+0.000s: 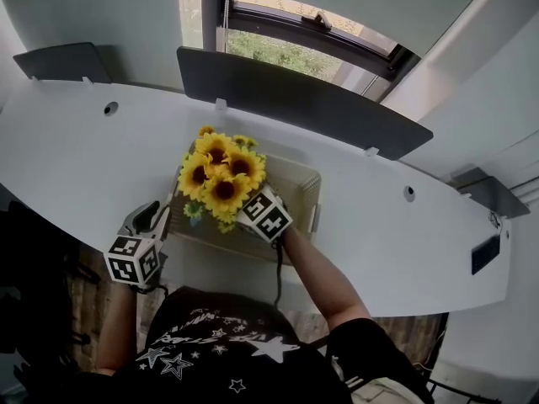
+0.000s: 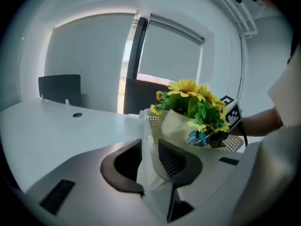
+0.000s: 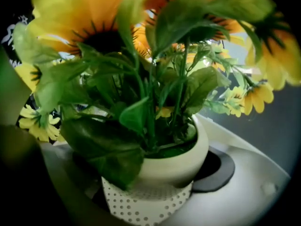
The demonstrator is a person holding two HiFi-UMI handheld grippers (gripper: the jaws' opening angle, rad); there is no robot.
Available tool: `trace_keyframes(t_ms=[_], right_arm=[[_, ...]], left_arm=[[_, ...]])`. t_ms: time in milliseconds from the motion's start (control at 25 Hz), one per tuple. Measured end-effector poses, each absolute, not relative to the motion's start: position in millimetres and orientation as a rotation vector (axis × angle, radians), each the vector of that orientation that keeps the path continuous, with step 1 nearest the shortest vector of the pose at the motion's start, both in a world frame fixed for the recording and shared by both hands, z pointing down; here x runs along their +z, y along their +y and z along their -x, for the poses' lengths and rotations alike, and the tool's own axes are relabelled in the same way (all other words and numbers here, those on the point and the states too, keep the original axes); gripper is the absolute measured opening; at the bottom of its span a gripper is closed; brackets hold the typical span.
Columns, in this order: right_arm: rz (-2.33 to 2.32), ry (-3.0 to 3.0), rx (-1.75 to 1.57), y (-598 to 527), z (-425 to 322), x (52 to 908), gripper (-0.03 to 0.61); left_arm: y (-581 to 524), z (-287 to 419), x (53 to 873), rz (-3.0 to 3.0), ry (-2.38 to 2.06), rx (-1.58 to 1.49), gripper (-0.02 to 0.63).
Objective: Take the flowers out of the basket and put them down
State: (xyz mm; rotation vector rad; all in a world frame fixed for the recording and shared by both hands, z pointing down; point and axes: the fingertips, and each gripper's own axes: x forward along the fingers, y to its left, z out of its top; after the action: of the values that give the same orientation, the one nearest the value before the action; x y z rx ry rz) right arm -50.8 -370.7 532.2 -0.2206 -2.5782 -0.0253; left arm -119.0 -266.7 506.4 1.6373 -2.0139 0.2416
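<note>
Two hand-held grippers work at a white perforated basket (image 1: 296,188) in the middle of a curved white bench (image 1: 76,150), seen from above the person's head.

The left gripper (image 1: 157,220) sits at the basket's near left corner, pointing forward and somewhat downward. Its marker cube is close to the person's body, and the left forearm (image 1: 118,326) drops straight back beneath it. Its jaws stand narrow astride the basket's side wall. The wall fills the slot between them, with a pad against each side as far as the left gripper view shows.

The right forearm (image 1: 318,283) reaches diagonally forward and left from the person's black star-printed shirt (image 1: 219,352) to the right gripper (image 3: 150,173). That gripper's marker cube lies just under the blooms at the basket's near edge. Its jaws are closed on the cream pot of sunflowers (image 1: 221,175), which is over the left half of the basket.

Only one dark jaw pad (image 3: 218,168) shows, against the pot's right side; leaves cover the other. From overhead, the blooms hide the pot and the jaw tips. Whether the pot's base touches the basket floor cannot be told. A white dotted surface (image 3: 146,204) below the pot may be basket wall or part of the pot; this is unclear.
</note>
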Motion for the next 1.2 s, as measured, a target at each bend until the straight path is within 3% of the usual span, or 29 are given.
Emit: trace_keyframes(t_ms=[480, 1200], right_arm=[[0.384, -2.625, -0.066, -357, 50, 477, 0.528], [0.113, -2.731, -0.009, -322, 72, 426, 0.528]], left_arm=[[-251, 128, 430, -1.612, -2.367, 0.134, 0.097], [-257, 181, 418, -1.848, -2.225, 0.053, 0.063]])
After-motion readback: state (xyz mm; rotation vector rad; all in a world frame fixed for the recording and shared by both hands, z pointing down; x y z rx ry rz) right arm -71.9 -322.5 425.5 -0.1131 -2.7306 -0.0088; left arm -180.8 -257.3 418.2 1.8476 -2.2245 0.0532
